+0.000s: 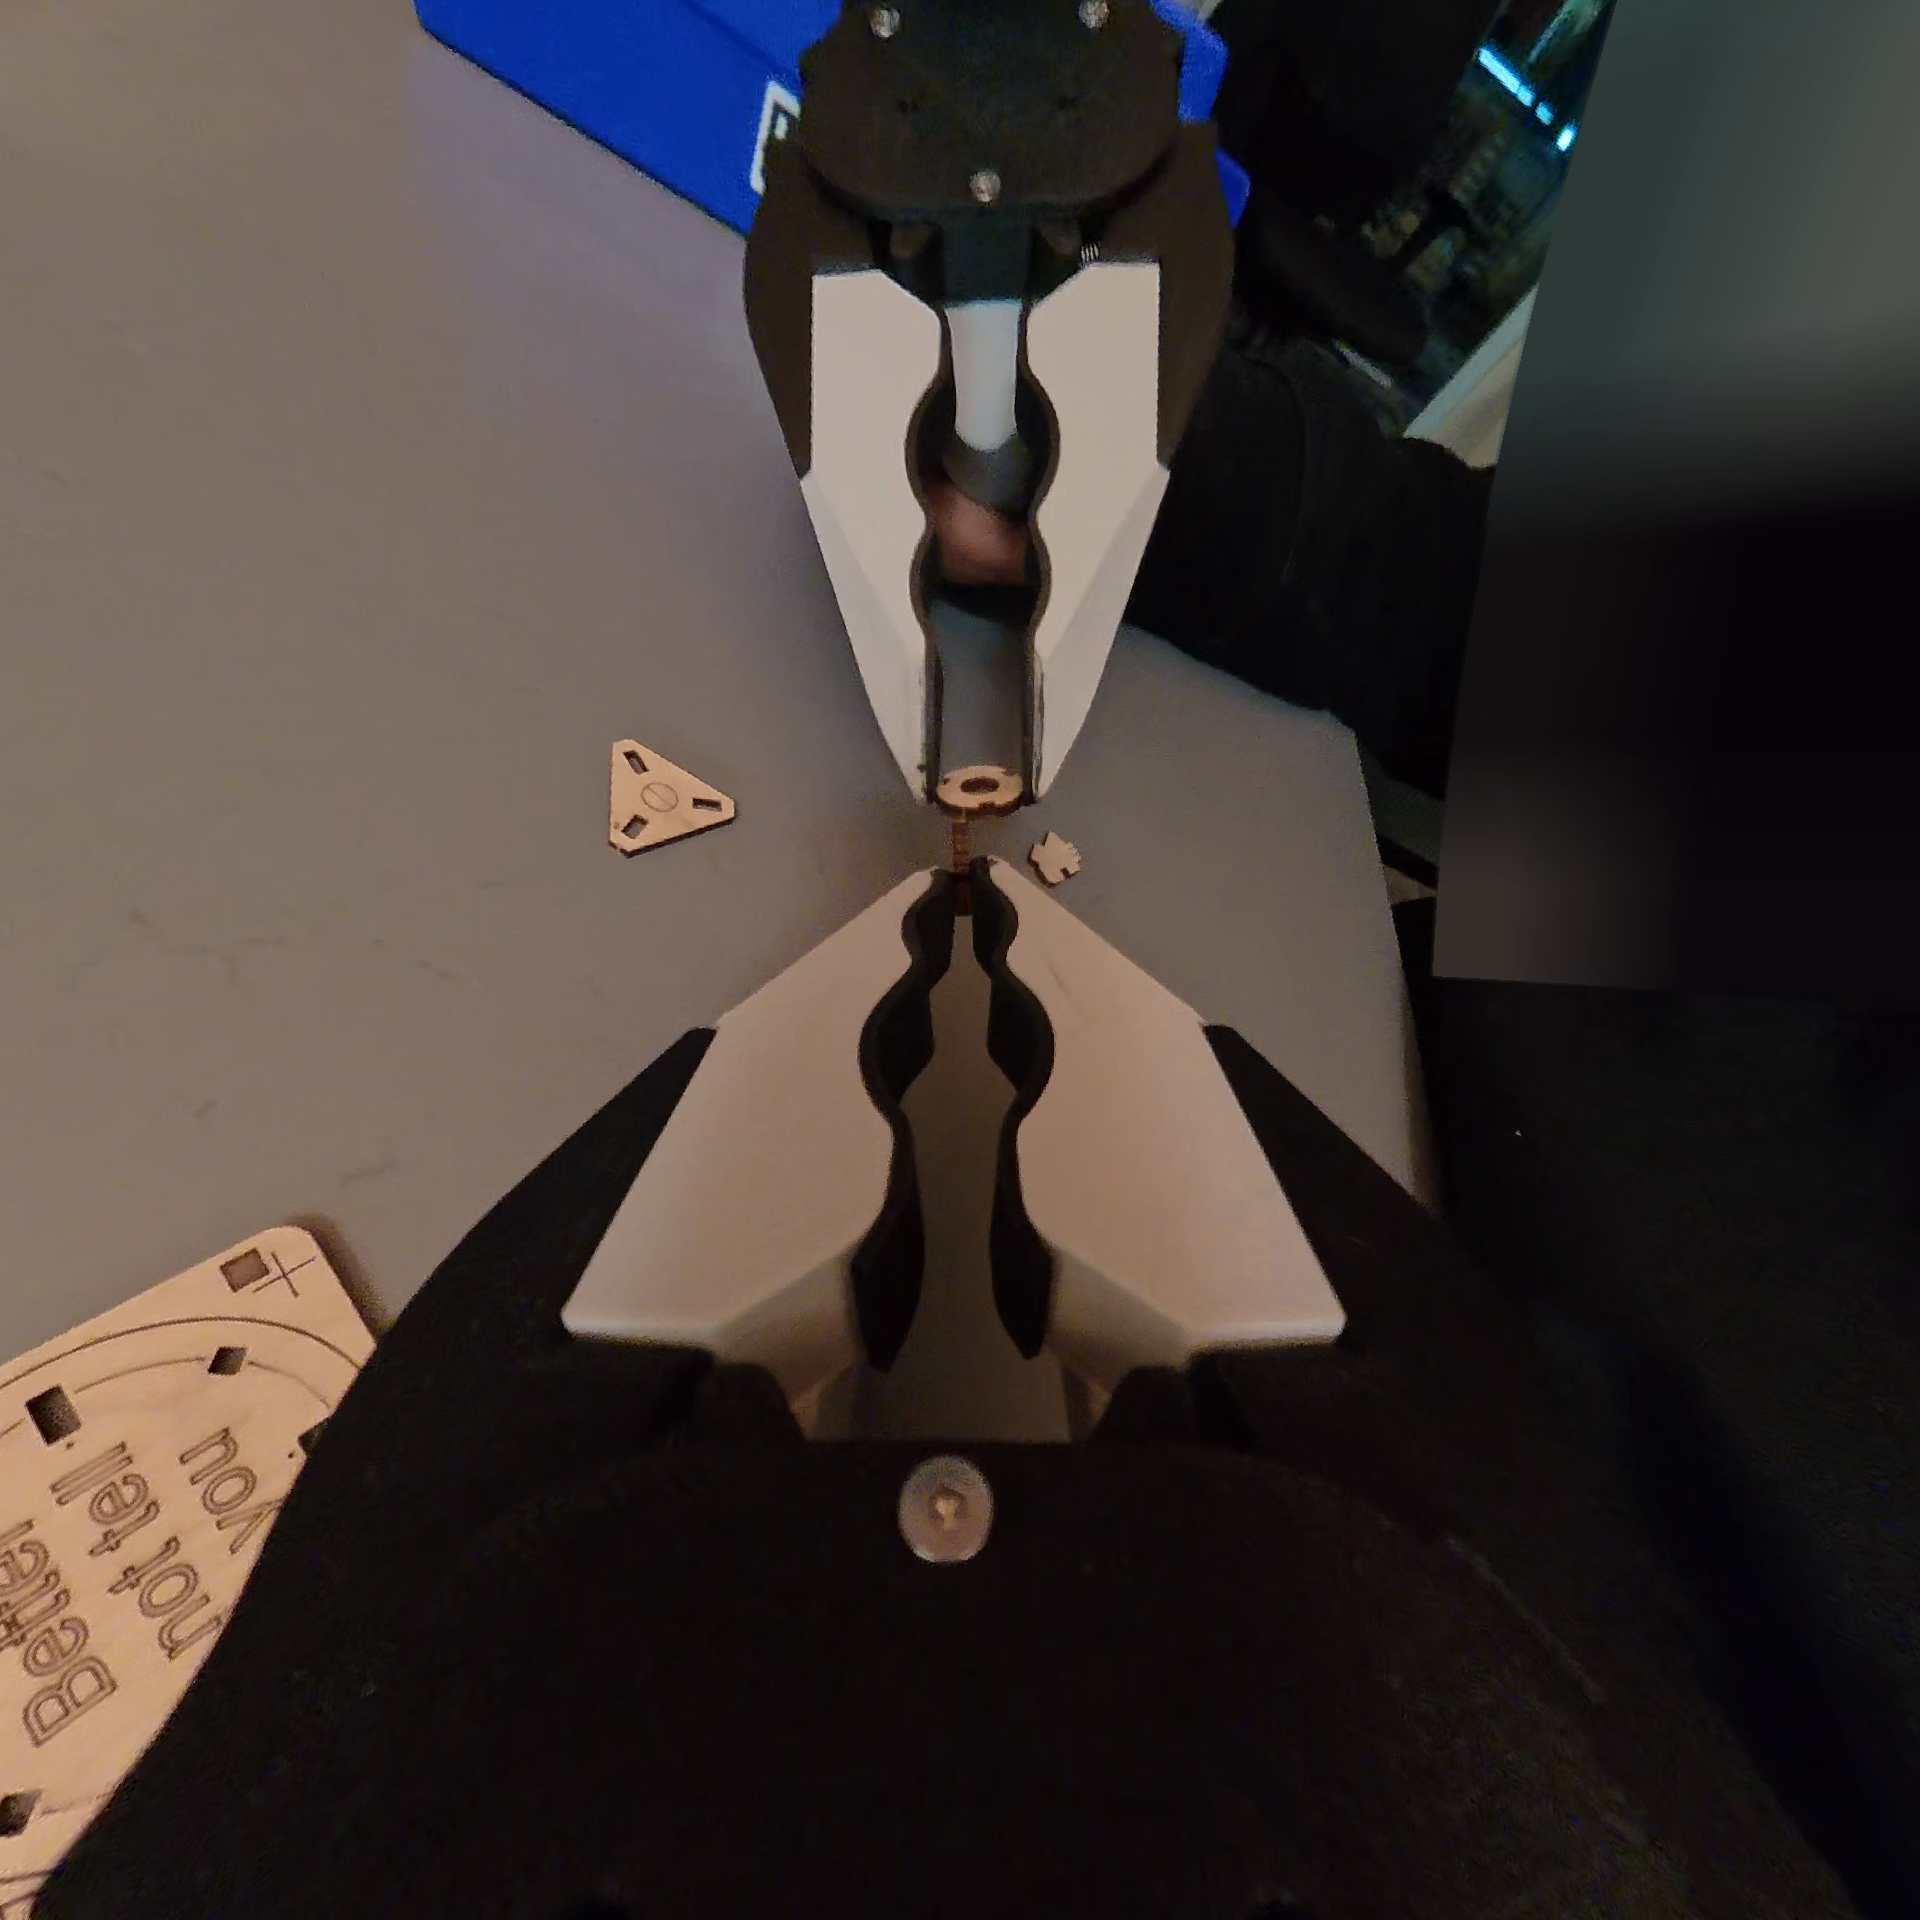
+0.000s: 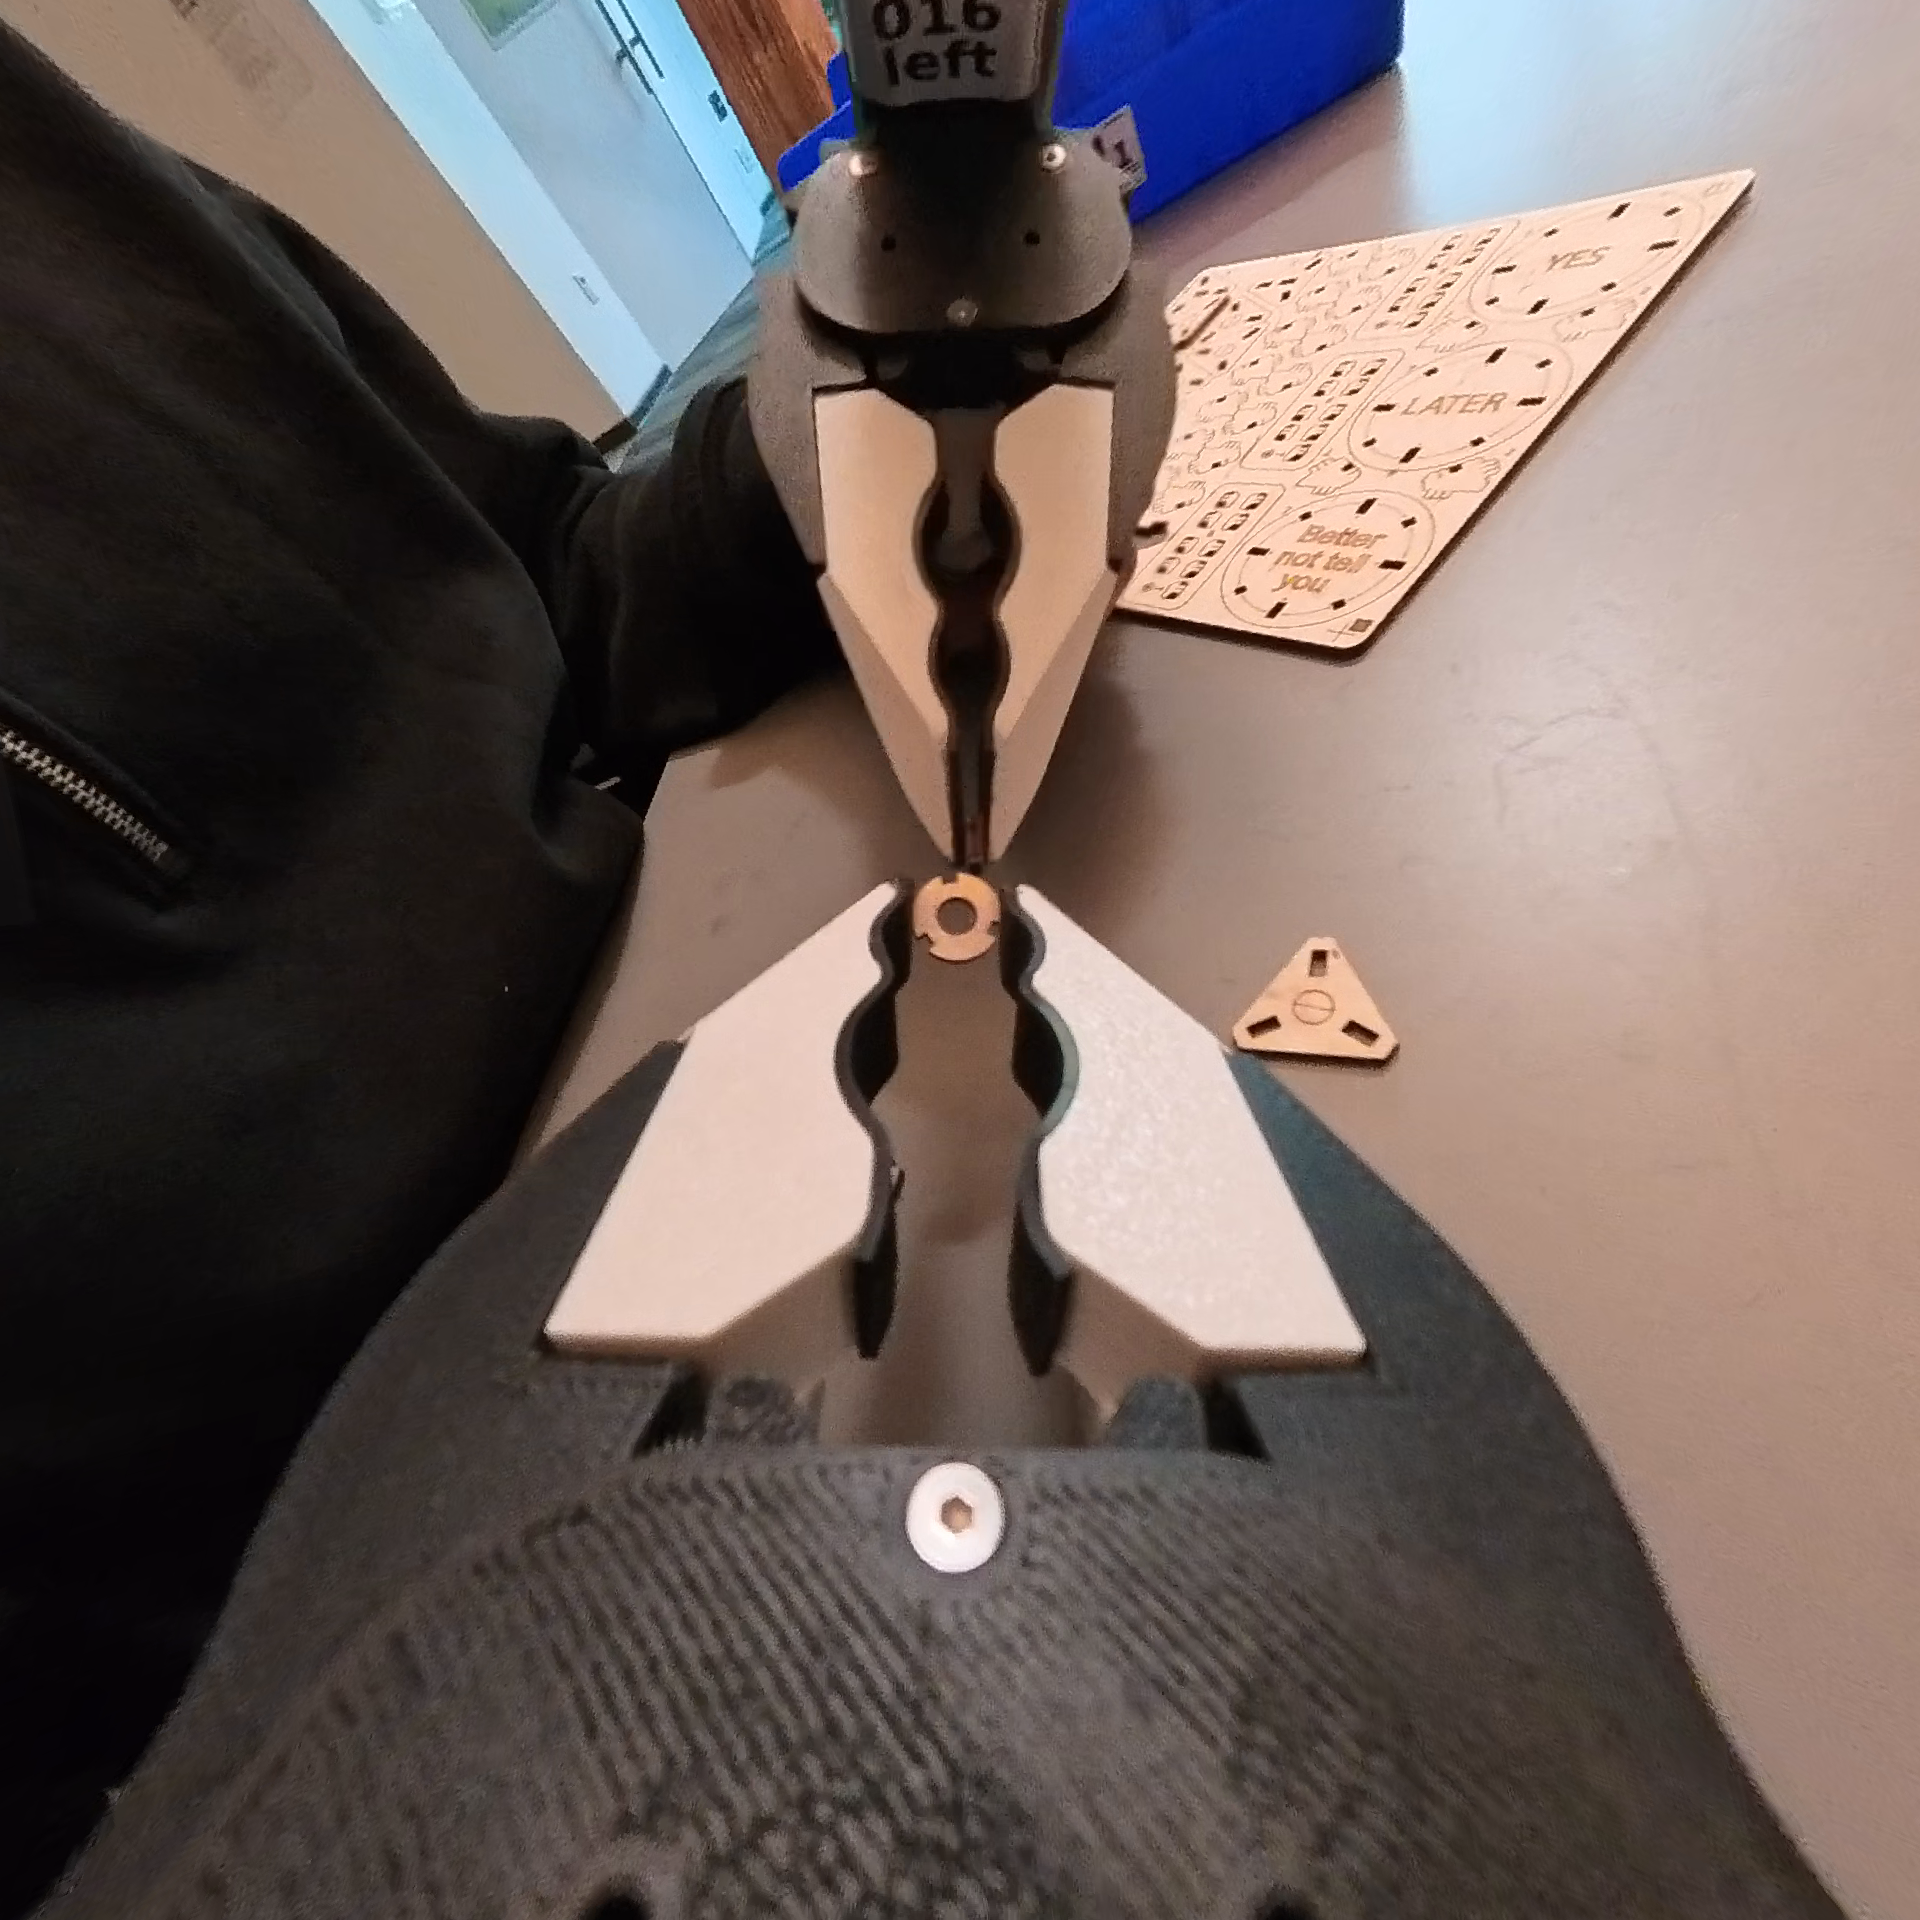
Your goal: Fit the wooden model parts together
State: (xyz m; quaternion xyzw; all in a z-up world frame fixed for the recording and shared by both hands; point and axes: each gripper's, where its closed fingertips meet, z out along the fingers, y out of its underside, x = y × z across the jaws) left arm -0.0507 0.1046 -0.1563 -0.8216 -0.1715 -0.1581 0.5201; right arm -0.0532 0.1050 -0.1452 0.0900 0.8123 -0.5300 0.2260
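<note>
Wooden notched ring [image 2: 956, 923] is clamped in the right gripper [image 2: 956, 914] jaws, facing the left gripper [image 1: 961, 883] jaws pinched on a thin wooden pin [image 1: 957, 854].

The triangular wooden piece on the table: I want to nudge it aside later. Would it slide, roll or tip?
The triangular wooden piece lies flat on the smooth grey table, so it would probably slide rather than roll or tip. It looks thin and light, so a slight push should move it. Its cut slots suggest it could snap if pinched hard.
</note>
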